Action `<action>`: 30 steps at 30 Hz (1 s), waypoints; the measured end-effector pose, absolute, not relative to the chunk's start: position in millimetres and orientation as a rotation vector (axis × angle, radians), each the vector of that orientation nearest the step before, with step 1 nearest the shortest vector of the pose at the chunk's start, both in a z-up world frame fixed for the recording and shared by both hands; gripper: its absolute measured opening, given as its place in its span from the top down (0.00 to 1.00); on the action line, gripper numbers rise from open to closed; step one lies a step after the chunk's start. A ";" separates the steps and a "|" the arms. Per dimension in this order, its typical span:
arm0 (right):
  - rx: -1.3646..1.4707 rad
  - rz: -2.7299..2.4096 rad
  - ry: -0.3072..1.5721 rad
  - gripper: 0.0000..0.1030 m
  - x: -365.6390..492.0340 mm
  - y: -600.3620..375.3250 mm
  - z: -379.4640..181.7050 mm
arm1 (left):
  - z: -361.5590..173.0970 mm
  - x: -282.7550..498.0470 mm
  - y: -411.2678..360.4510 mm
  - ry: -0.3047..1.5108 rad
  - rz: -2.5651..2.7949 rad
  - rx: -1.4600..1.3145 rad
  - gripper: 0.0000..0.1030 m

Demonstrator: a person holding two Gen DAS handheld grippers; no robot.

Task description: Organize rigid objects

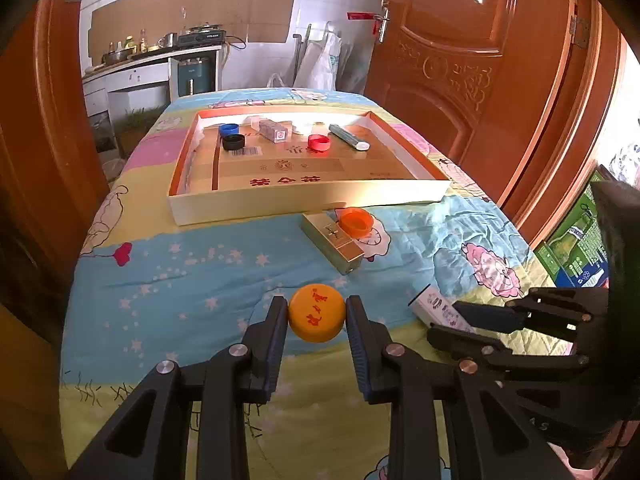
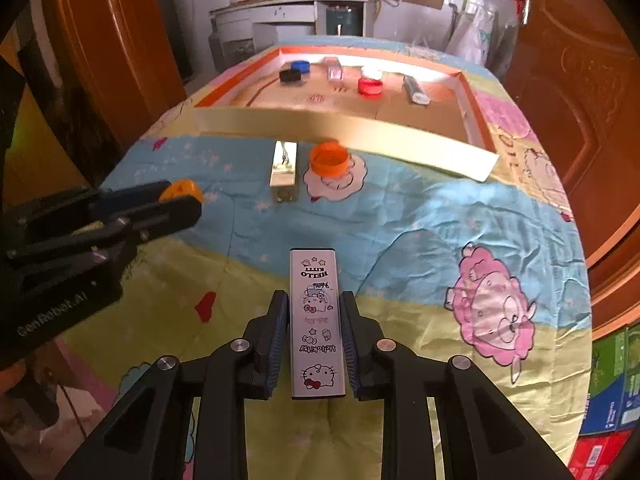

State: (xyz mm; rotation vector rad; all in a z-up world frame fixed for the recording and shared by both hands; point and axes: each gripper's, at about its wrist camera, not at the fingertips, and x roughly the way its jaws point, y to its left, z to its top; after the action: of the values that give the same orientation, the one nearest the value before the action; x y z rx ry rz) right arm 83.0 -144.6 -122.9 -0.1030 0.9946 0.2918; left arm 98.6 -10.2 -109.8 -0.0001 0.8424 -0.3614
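My left gripper [image 1: 317,308] is shut on a round orange cap with red writing [image 1: 317,318], just above the cartoon-print cloth; it also shows in the right wrist view [image 2: 182,190]. My right gripper [image 2: 314,302] is shut on a long white Hello Kitty box [image 2: 318,320], which also shows in the left wrist view [image 1: 438,307]. A shallow cardboard tray [image 1: 280,204] lies farther back and holds a blue cap [image 1: 228,129], a black cap [image 1: 233,142], a red cap [image 1: 319,143], a clear block [image 1: 274,130] and a grey tube [image 1: 349,137].
A gold box [image 1: 332,242] and an orange cap [image 1: 356,221] lie on the cloth in front of the tray. Wooden doors [image 1: 460,40] stand at both sides. Coloured cartons [image 2: 612,392] sit off the table's right edge. A kitchen counter [image 1: 152,60] is behind.
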 end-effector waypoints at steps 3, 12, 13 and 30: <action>-0.096 0.295 0.974 0.74 82.5 -145.1 -115.0 | -108.2 99.2 -11.0 0.838 -0.363 0.002 0.71; -0.104 0.289 0.925 0.74 89.2 -143.1 -94.0 | -98.7 105.6 -10.1 0.820 -0.343 0.003 0.71; -0.102 0.287 0.921 0.74 90.2 -143.4 -92.6 | -96.9 106.9 -9.8 0.817 -0.340 0.004 0.71; -0.048 0.249 0.867 0.74 120.4 -158.3 -75.9 | -69.4 137.3 -12.6 0.767 -0.295 0.012 0.71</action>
State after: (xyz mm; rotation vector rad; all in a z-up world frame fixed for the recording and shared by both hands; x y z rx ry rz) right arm 120.4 -158.3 -75.9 -0.0477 0.8665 0.2494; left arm 137.3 -12.6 -69.5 0.0119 0.7672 -0.2947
